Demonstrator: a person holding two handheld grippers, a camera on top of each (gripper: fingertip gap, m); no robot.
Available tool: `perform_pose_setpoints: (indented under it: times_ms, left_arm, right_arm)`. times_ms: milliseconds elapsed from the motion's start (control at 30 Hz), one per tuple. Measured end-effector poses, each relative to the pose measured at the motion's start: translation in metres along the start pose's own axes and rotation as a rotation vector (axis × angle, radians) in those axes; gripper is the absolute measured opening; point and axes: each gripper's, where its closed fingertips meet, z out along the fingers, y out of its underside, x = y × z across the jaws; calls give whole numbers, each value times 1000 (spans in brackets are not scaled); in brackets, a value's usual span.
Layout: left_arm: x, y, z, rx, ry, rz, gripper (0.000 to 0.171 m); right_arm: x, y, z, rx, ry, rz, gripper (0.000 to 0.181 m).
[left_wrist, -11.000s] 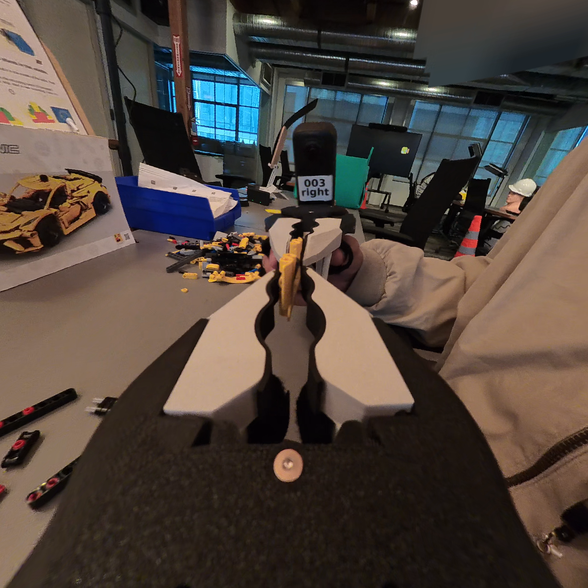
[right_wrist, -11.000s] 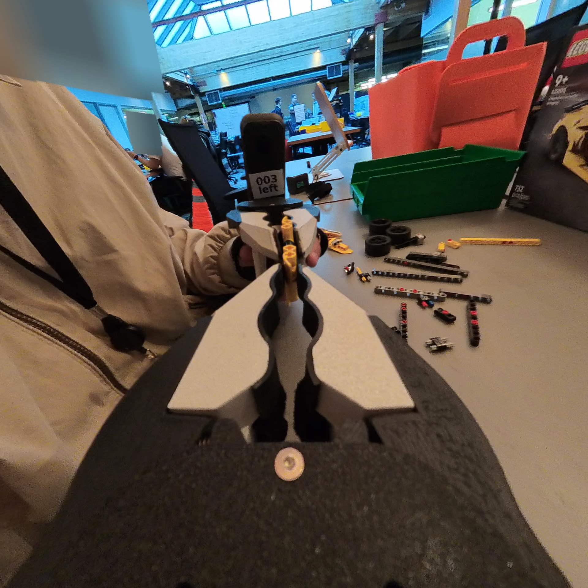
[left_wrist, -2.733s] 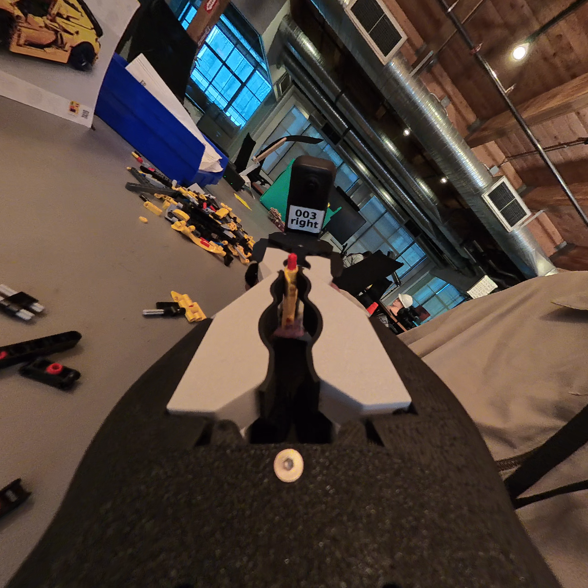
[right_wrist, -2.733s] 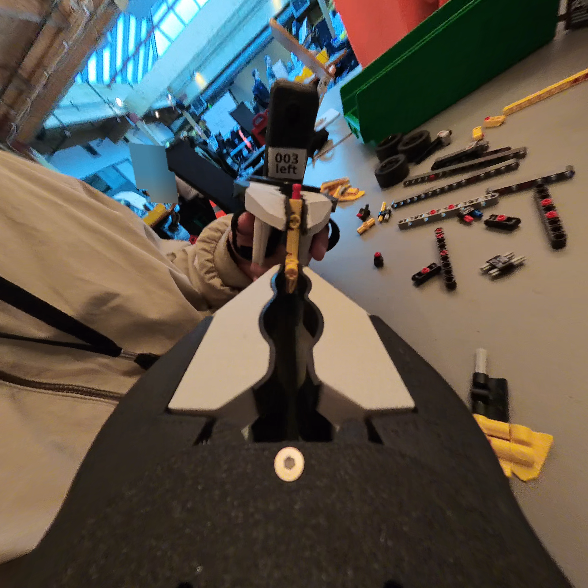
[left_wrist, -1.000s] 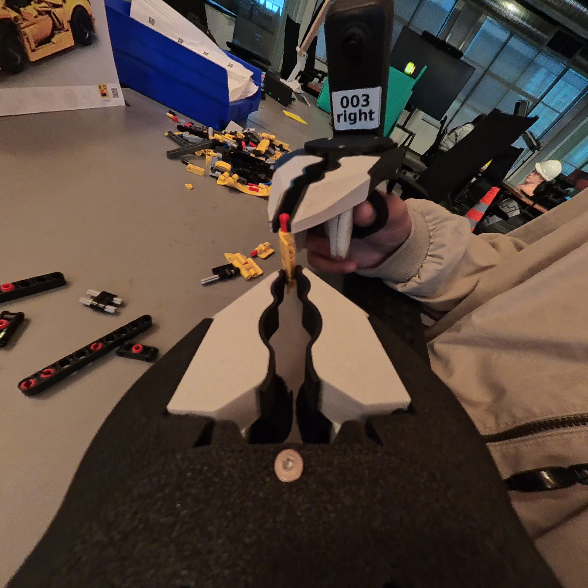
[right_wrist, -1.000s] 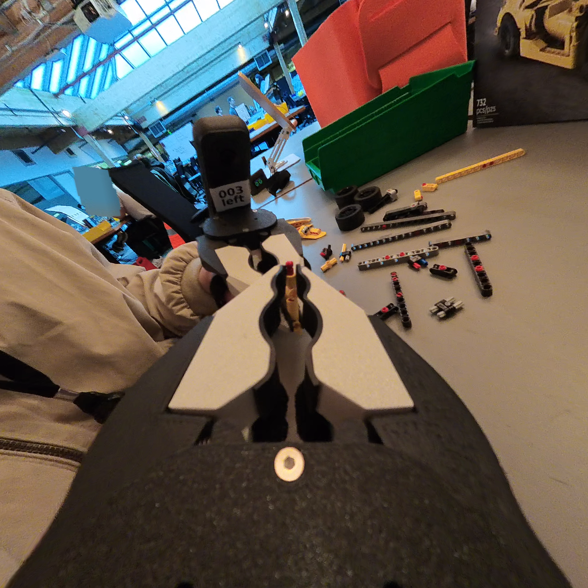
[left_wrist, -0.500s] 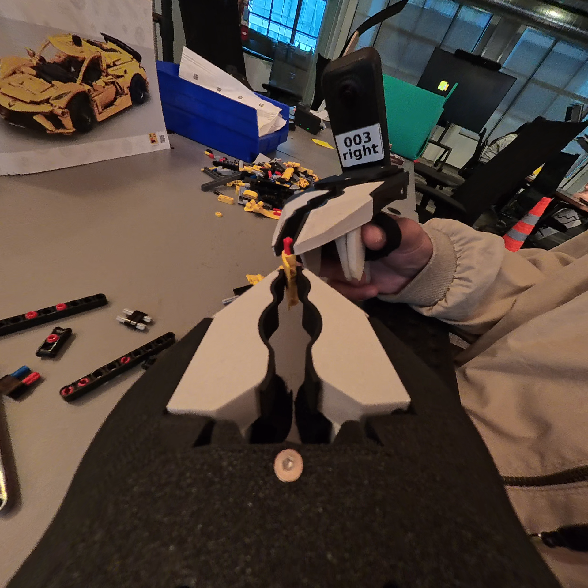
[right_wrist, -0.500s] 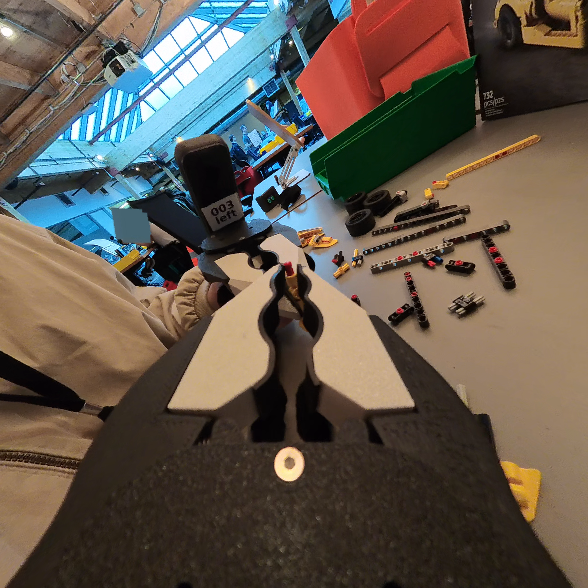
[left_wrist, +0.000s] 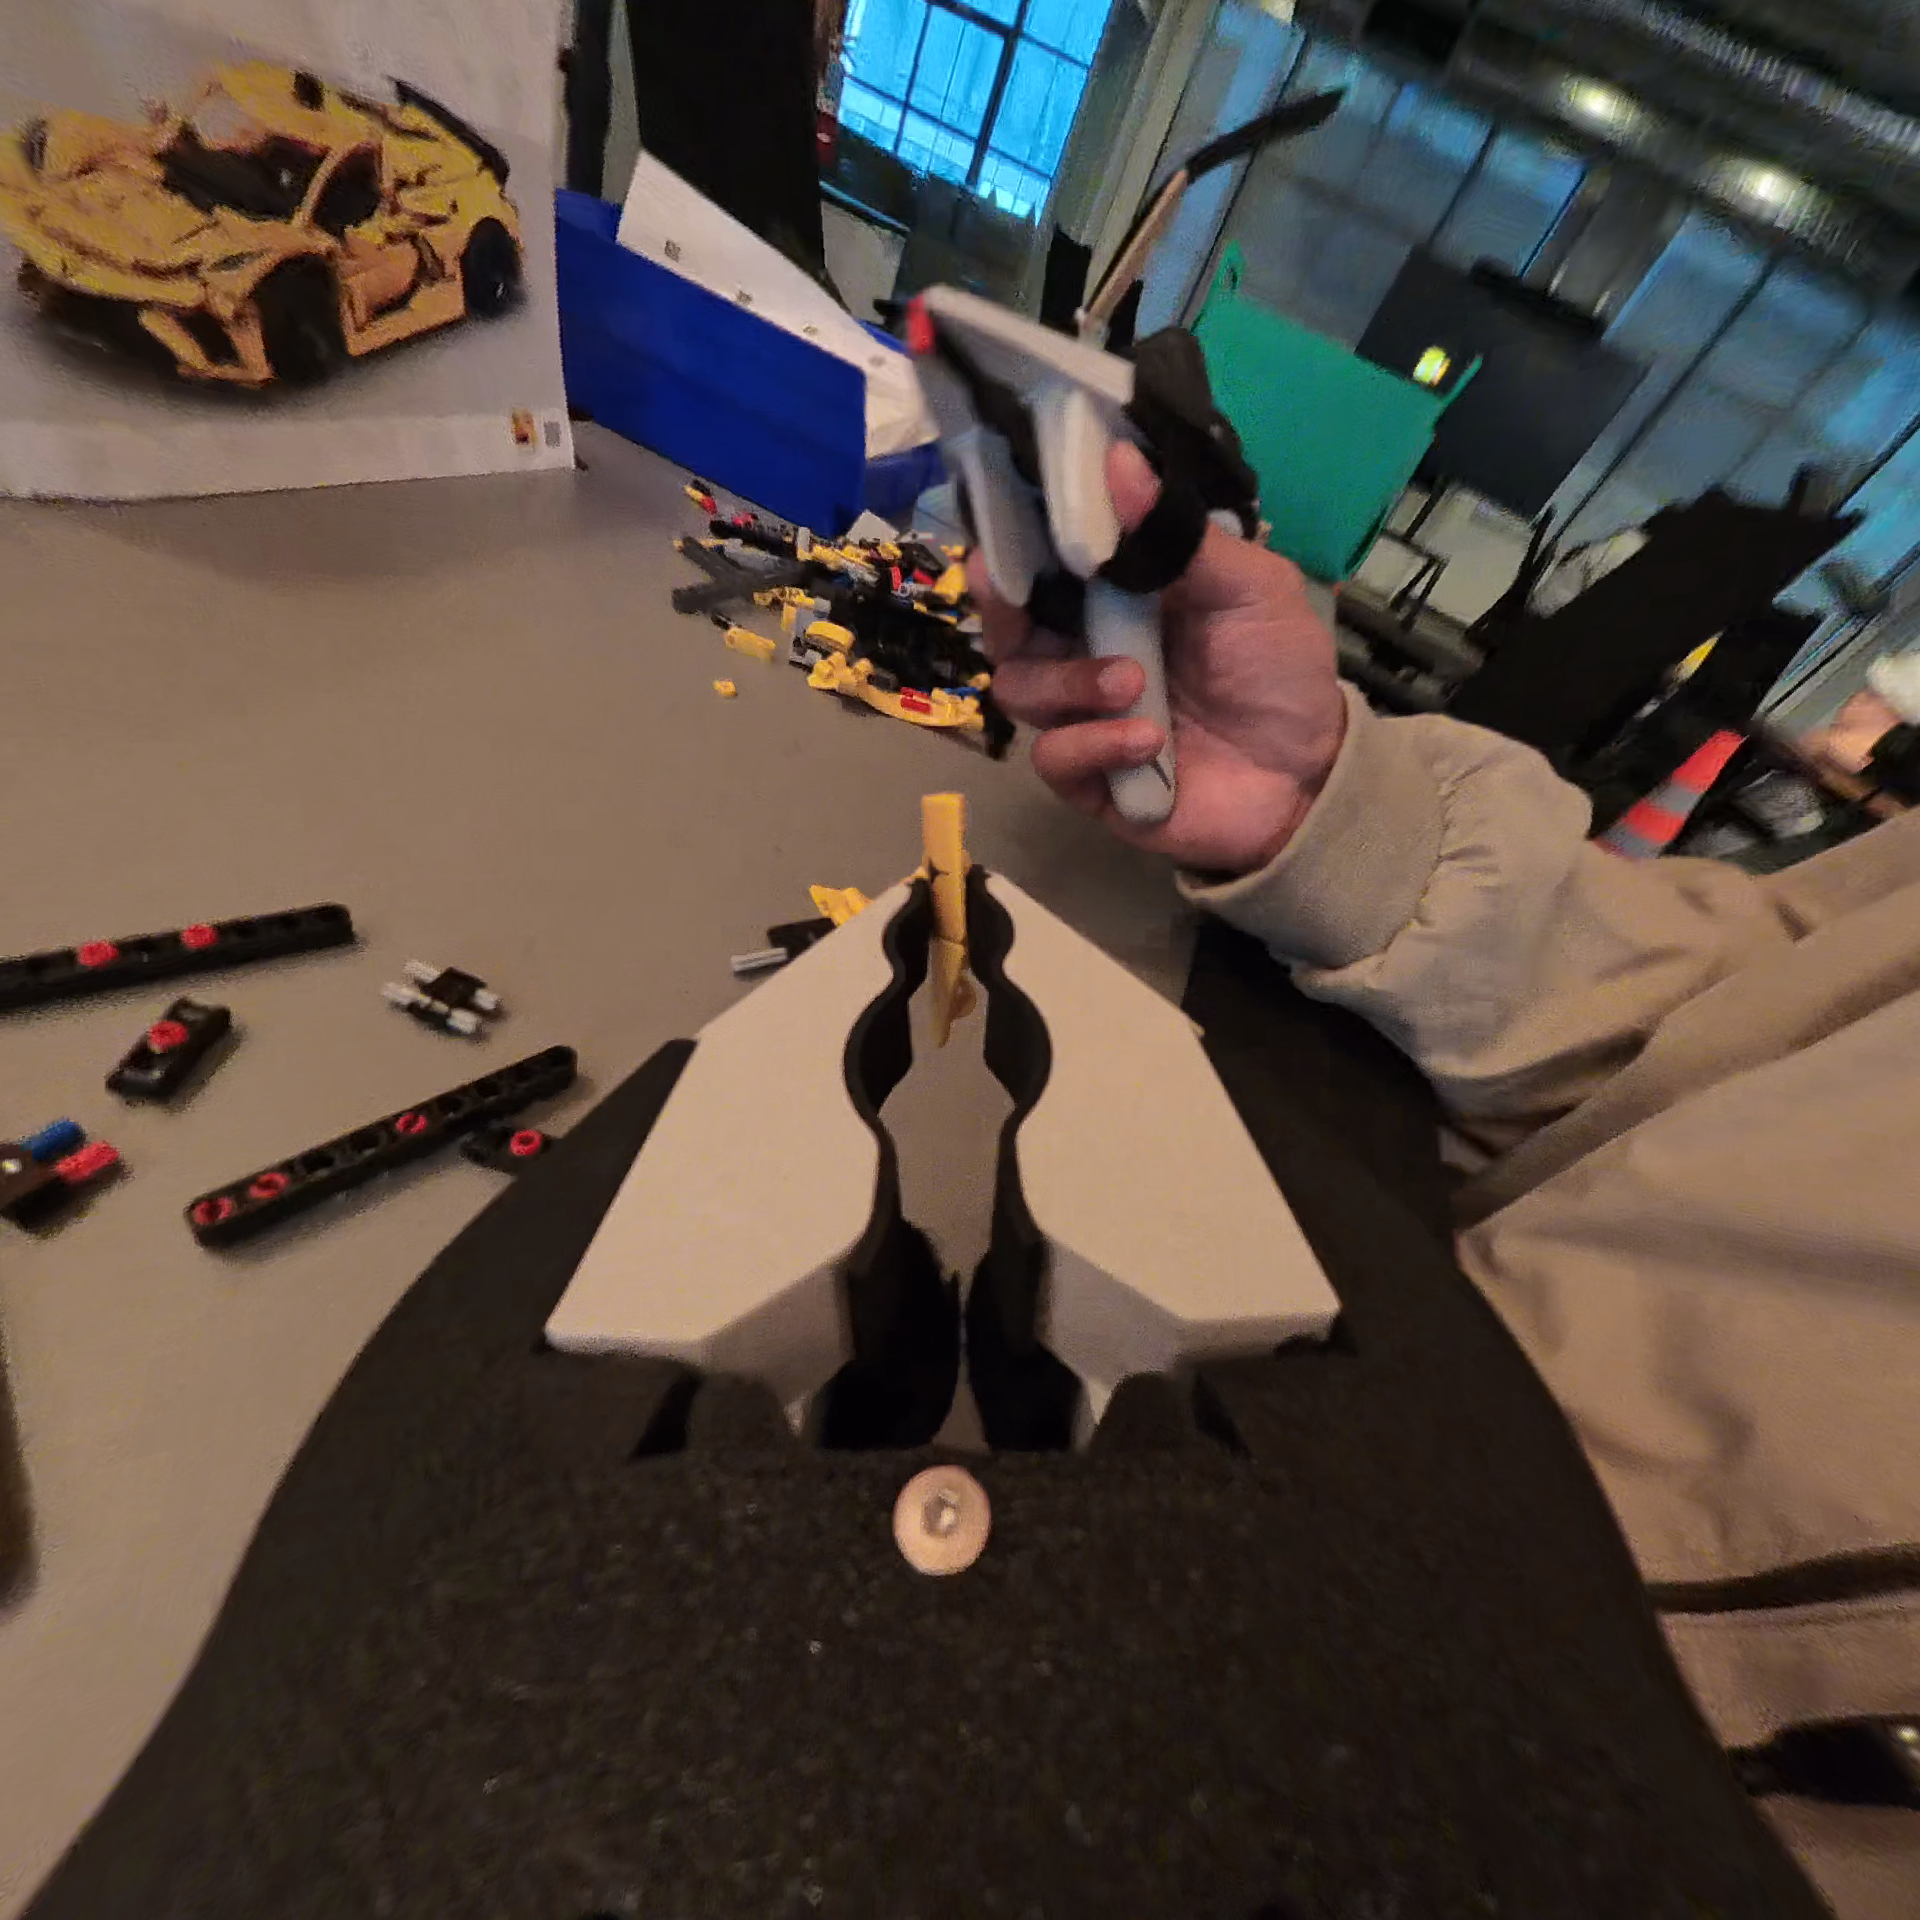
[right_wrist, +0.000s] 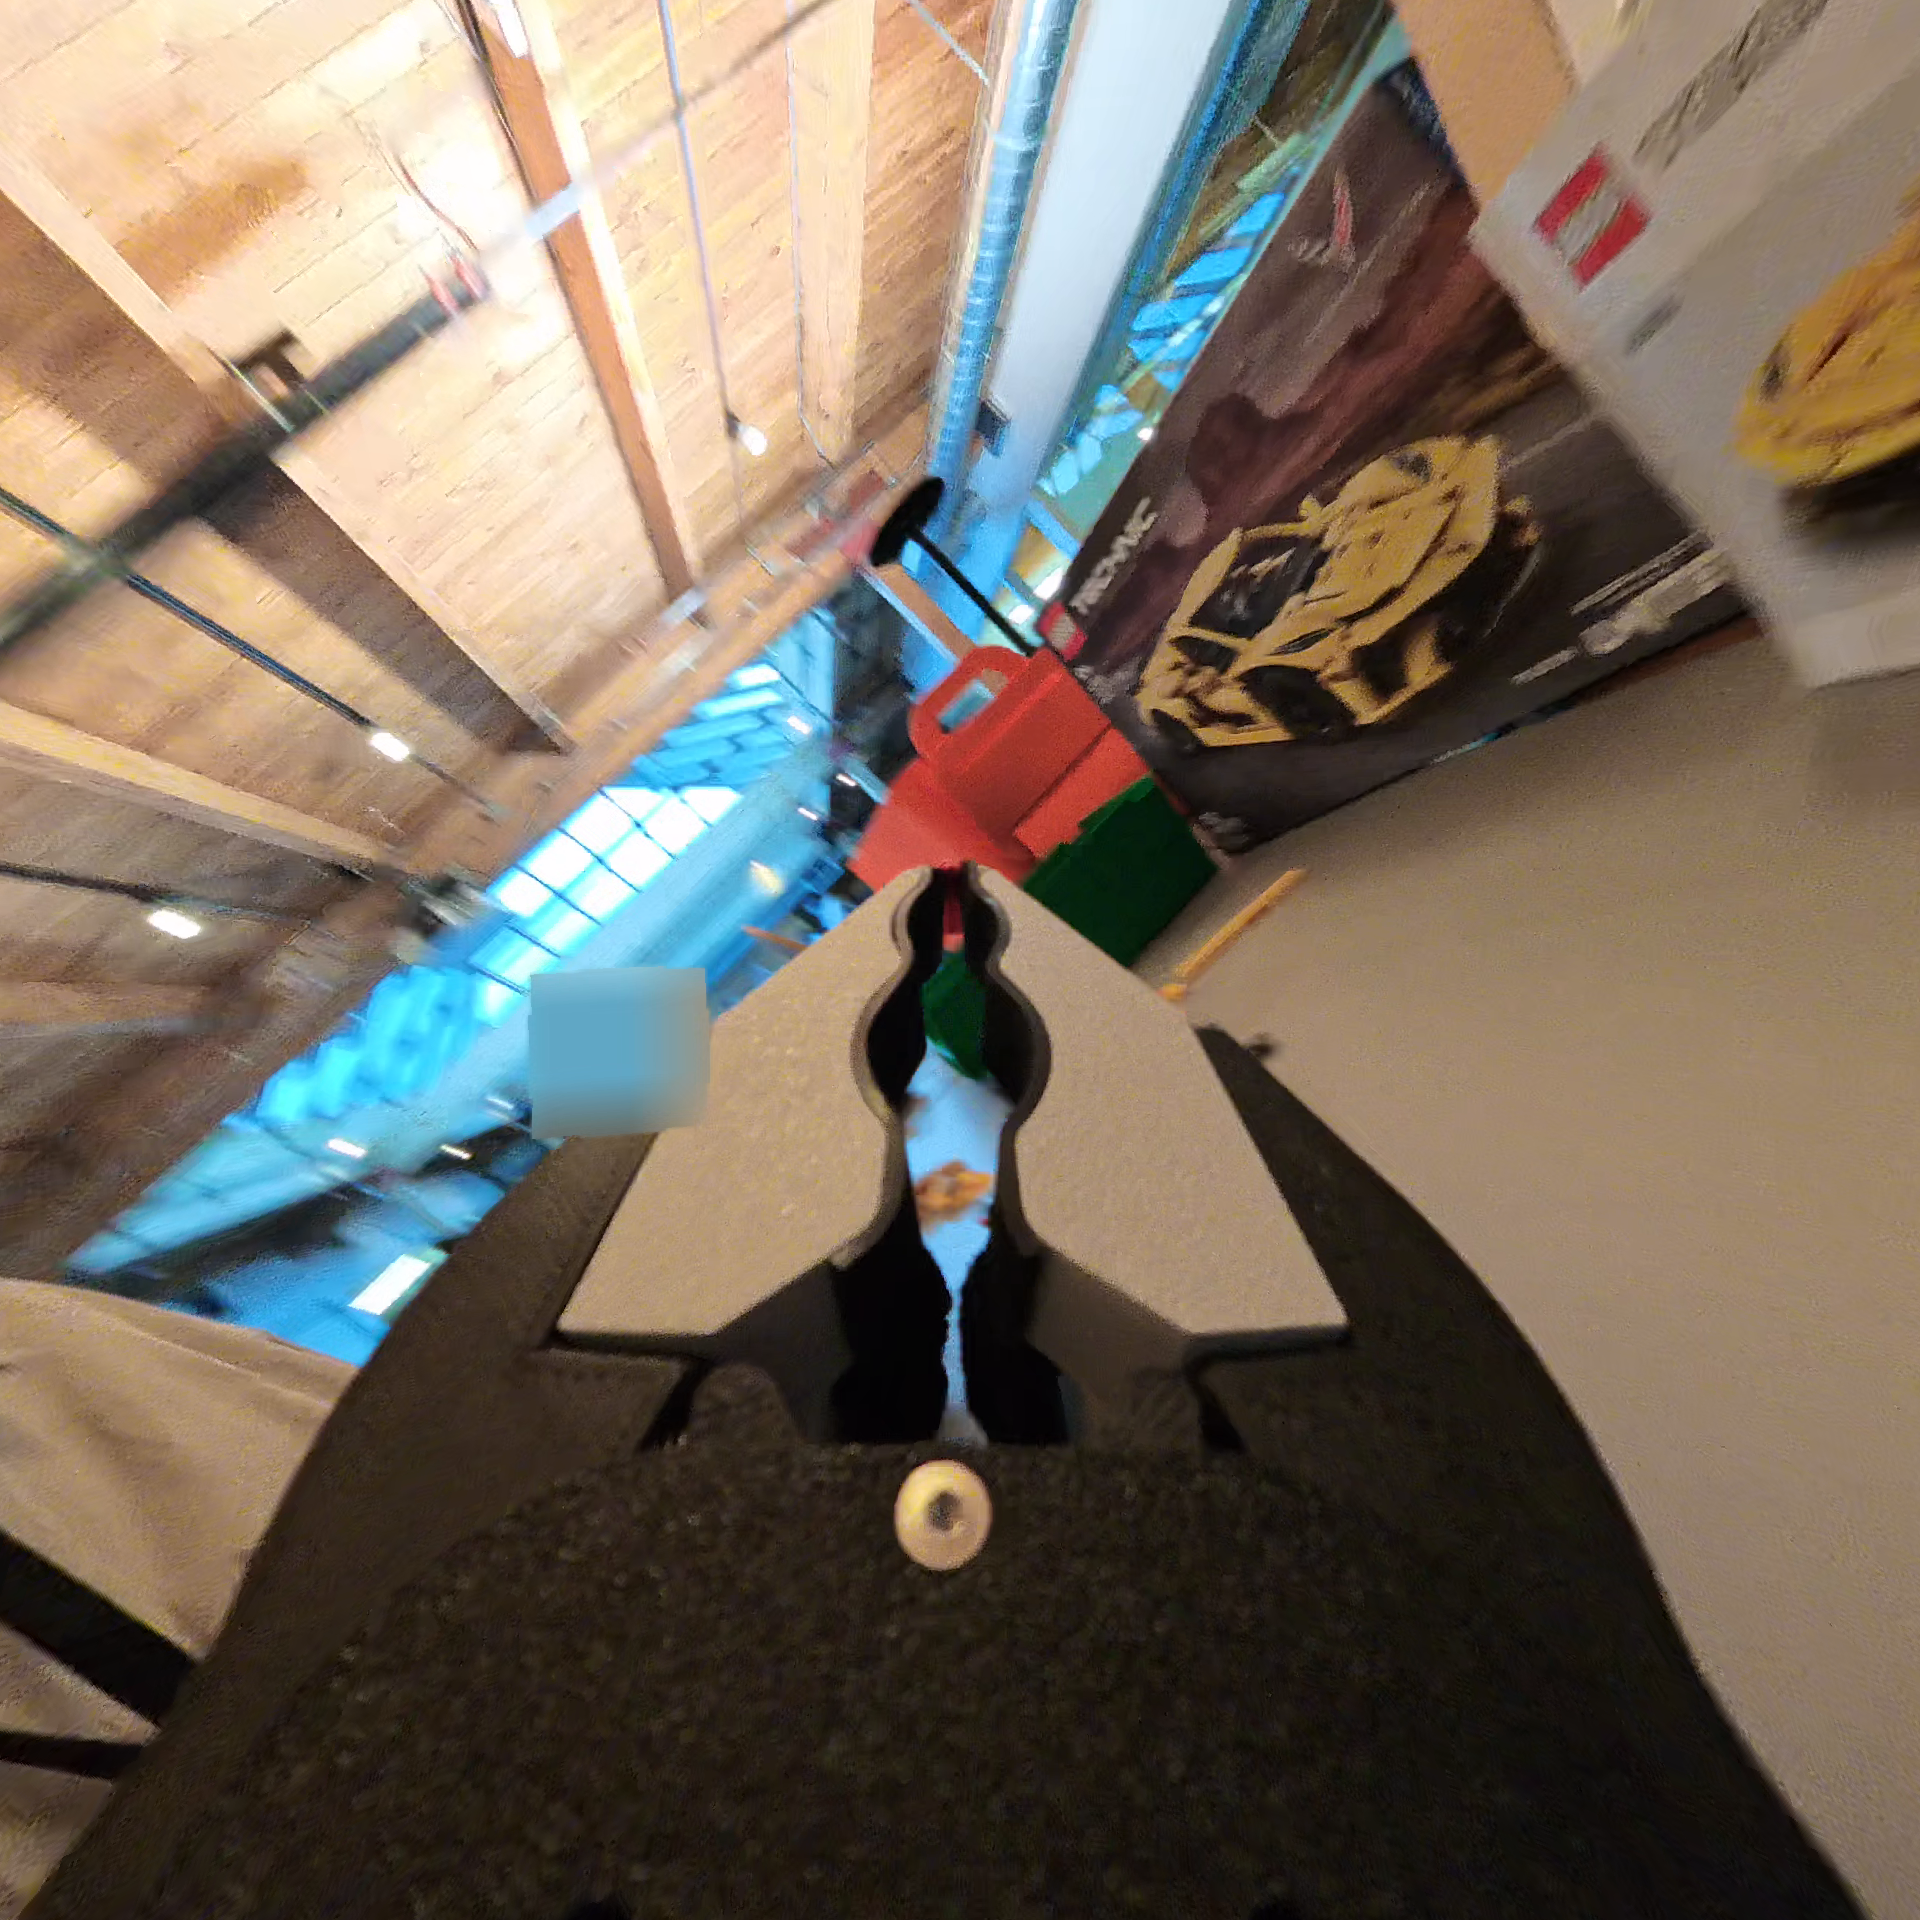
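Note:
My left gripper is shut on a small yellow brick piece that stands up out of its tips, above the grey table. My right gripper is shut on a small red pin at its very tips. In the left wrist view the right gripper is held in a hand, up and behind the yellow piece and apart from it, tipped to the left, with the red pin at its tip. The right wrist view is blurred and points up towards the ceiling.
Black beams with red pins and small connectors lie on the table at the left. A pile of yellow and black parts lies before a blue bin. A green bin, an orange-red bag and car boxes stand farther off. My hands' fingertips stand some 15 cm from each other.
The right gripper has pulled up and away from the yellow piece and tipped over, with the red pin in its tips. The yellow piece stays in the left gripper without the pin.

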Motion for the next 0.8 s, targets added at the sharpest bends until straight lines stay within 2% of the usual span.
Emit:
perform_pose_setpoints:
  times_ms: [100, 200, 267, 367, 500, 600, 633, 700, 733, 800]
  left_arm:
    - [5, 8, 6, -56, 9, 42, 7]
    - [5, 7, 7, -49, 12, 38, 7]
    - [3, 3, 5, -20, 32, -15, 7]
    - [1, 0, 3, -1, 66, -86, 7]
    - [3, 2, 5, -16, 66, -72, 7]
    - [4, 5, 7, -39, 71, -66, 7]
    - [4, 5, 7, -39, 71, -69, 7]
    - [5, 4, 7, -30, 85, -75, 7]
    - [6, 3, 6, -25, 93, -77, 7]
    - [8, 2, 5, -22, 104, -71, 7]
  right_arm:
    - [38, -19, -27, -181, 316, -320, 3]
    - [93, -65, -95, -304, 722, -481, 4]
    - [118, -97, -145, -328, 962, -607, 3]
    - [143, -103, -190, -423, 1101, -572, 8]
    - [147, -113, -208, -353, 1092, -523, 18]
    - [129, -130, -209, -262, 1081, -554, 18]
    - [119, -130, -200, -249, 1041, -561, 20]
    - [86, -111, -151, -247, 809, -553, 24]
    - [64, -88, -119, -285, 638, -534, 25]
    - [13, -25, -59, -406, 273, -445, 25]
